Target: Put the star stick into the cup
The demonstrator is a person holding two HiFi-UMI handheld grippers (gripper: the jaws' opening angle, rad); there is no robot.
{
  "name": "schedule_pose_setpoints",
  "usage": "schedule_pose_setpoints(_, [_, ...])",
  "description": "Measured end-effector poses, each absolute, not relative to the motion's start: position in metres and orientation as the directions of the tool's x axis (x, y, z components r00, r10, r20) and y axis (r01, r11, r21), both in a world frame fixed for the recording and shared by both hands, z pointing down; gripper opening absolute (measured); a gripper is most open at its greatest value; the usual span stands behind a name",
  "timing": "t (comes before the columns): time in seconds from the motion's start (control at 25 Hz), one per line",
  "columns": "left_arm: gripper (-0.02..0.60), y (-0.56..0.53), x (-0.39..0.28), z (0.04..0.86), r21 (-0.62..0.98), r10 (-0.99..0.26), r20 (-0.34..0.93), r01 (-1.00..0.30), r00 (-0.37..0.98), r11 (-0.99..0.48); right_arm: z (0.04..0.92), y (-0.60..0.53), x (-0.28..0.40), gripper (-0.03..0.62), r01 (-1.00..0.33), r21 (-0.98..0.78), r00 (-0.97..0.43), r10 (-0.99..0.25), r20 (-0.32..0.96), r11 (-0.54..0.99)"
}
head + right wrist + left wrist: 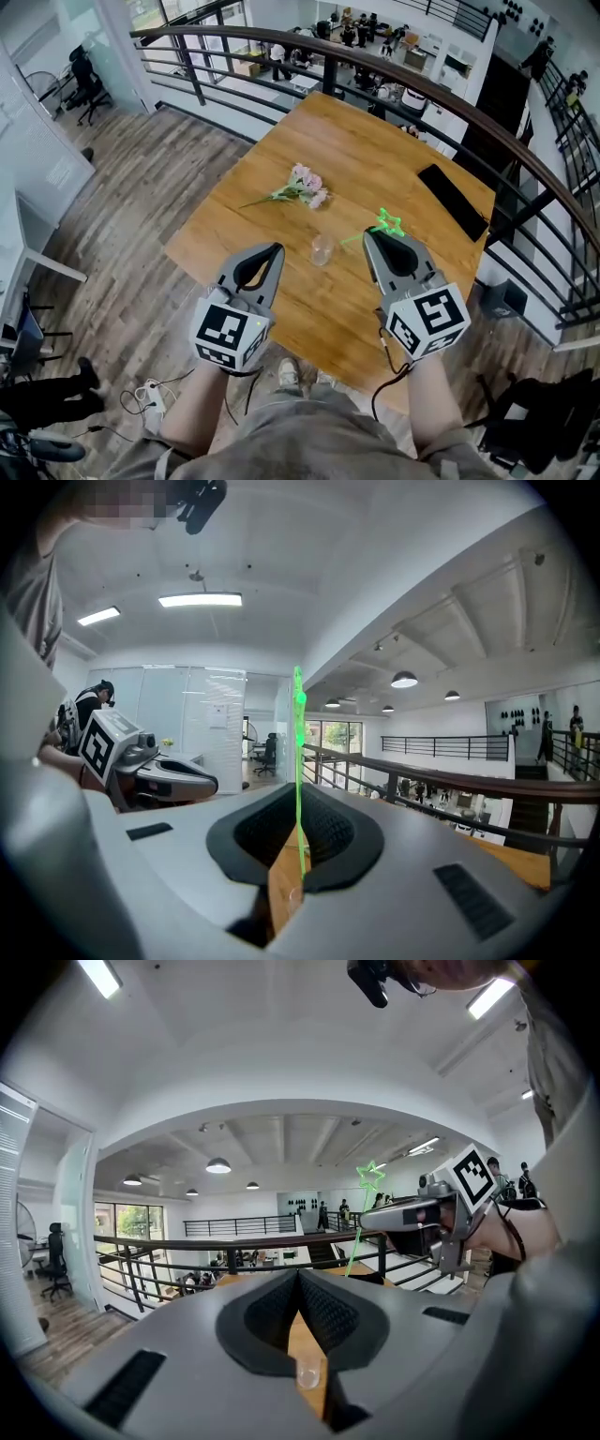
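Head view: the right gripper, just right of the cup, pinches the star stick. Left gripper view: the left gripper is closed and empty. Right gripper view: the stick should probably be centred over the cup before release.

Bright ceiling light, fisheye-warped edges

Your table is smooth matt wood; the cup clear and glossy; at its two o'clock, the star stick looks translucent green plastic.
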State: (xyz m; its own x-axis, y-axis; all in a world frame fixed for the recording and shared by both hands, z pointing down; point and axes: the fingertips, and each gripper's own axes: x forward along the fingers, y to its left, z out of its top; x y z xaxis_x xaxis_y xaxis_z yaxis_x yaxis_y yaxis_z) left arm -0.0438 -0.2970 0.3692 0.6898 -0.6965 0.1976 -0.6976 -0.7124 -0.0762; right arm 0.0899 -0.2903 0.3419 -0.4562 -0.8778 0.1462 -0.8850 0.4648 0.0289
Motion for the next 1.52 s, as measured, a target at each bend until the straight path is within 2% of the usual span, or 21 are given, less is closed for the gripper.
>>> schedule_pose_setpoints(0.16, [0.015, -0.321, -0.042, 0.393, -0.072, -0.7, 0.246, -0.707, 0.671, -0.703, 0.36, -0.32, 0.085, 0.04, -0.882, 0.055, -0.454, -0.875, 0.168, 0.469])
schedule_pose_setpoints(0.64, [0.015, -0.345, -0.035, 0.494, 0.004, -0.633, 0.443, -0.708, 0.635, -0.706, 0.482, -0.368, 0.069, 0.04, -0.861, -0.066, -0.494, -0.798, 0.344, 0.505])
schedule_pose_setpoints(1.04, [0.015, -0.345, -0.049, 0.553, 0.069, -0.595, 0.537, -0.735, 0.598, -0.675, 0.568, -0.376, 0.064, 0.04, -0.86, -0.121, -0.491, -0.739, 0.462, 0.496])
schedule_pose_setpoints(1.28, [0.015, -0.34, -0.045, 0.56, 0.079, -0.588, 0.552, -0.738, 0.592, -0.67, 0.589, -0.378, 0.066, 0.042, -0.852, -0.197, -0.516, -0.714, 0.473, 0.485])
schedule_pose_setpoints(1.32, [0.015, -0.339, -0.045, 0.56, 0.078, -0.587, 0.552, -0.737, 0.592, -0.671, 0.592, -0.379, 0.065, 0.047, -0.85, -0.21, -0.521, -0.711, 0.472, 0.483])
schedule_pose_setpoints(1.4, [0.015, -0.336, -0.044, 0.56, 0.077, -0.587, 0.553, -0.738, 0.591, -0.671, 0.596, -0.376, 0.065, 0.162, -0.849, -0.227, -0.524, -0.704, 0.479, 0.477])
schedule_pose_setpoints(1.52, [0.015, -0.331, -0.04, 0.56, 0.08, -0.582, 0.559, -0.736, 0.591, -0.672, 0.595, -0.367, 0.07, 0.177, -0.857, -0.227, -0.51, -0.703, 0.496, 0.462])
